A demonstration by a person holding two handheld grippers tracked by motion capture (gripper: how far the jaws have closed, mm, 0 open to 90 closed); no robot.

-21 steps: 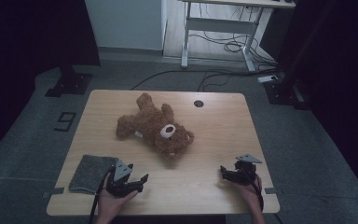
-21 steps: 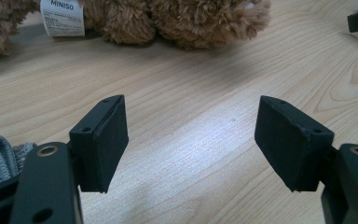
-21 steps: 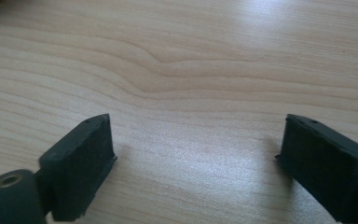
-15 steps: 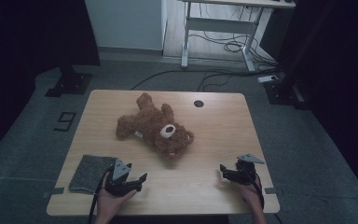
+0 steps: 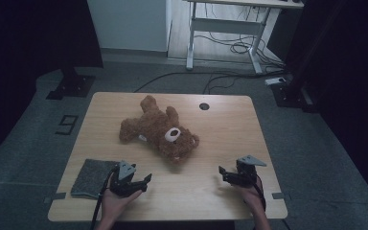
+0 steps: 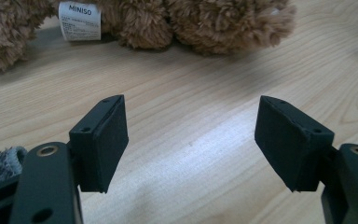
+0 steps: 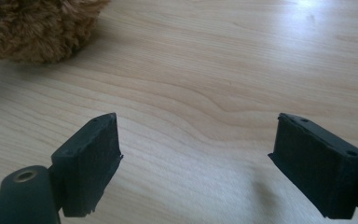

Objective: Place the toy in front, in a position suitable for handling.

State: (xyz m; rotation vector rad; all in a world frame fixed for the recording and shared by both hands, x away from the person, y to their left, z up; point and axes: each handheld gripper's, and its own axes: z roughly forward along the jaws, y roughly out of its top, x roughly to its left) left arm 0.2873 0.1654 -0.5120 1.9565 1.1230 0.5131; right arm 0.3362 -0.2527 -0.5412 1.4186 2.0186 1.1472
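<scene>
Wooden table (image 5: 230,124) bears a teddy bear (image 5: 160,132), its face indistinct; left gripper (image 5: 141,181) and right gripper (image 5: 224,173) gape, unladen.

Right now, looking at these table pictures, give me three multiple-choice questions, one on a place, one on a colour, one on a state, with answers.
1. Where is the grey cloth?
A. beside the left gripper
B. on the teddy bear
C. at the table's far edge

2. What colour is the teddy bear?
A. white
B. brown
C. blue

3. How are the right gripper's jaws?
A. shut on the bear
B. shut on the cloth
C. open, holding nothing

Answers: 1 A, the cloth lies by that gripper at the near left corner. 2 B, its fur is brown. 3 C, bare wood shows between the jaws.
</scene>
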